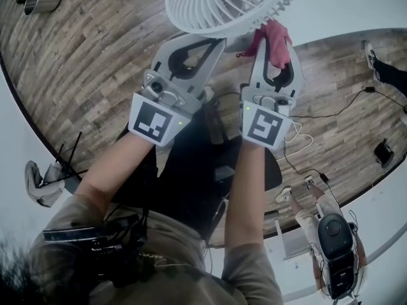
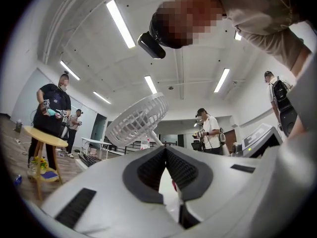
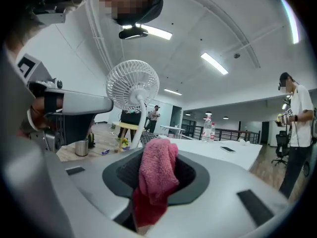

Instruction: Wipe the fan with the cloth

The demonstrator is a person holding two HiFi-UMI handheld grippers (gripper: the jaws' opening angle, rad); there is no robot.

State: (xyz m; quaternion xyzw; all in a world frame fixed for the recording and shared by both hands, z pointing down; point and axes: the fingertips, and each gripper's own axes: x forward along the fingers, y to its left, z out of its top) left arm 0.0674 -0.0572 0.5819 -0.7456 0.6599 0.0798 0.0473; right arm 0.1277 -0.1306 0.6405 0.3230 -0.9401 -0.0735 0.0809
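The white fan point(image 1: 229, 5) shows its round cage at the top of the head view, and stands on its stem ahead in the left gripper view point(image 2: 136, 119) and the right gripper view point(image 3: 132, 86). My right gripper point(image 1: 275, 35) is shut on a pink cloth point(image 1: 273, 40), which bunches up between the jaws point(image 3: 157, 175) and hangs just below the cage rim. My left gripper point(image 1: 213, 43) is beside it on the left, shut and holding nothing, its tips point(image 2: 165, 150) pointing at the fan without touching it.
A white table point(image 3: 218, 150) with a water bottle point(image 3: 207, 128) and a phone lies ahead on the right. A metal cup point(image 3: 81, 148) stands on the wood floor, and cables point(image 1: 331, 113) trail to the right. Other people stand around, and there is a yellow stool point(image 2: 44, 135).
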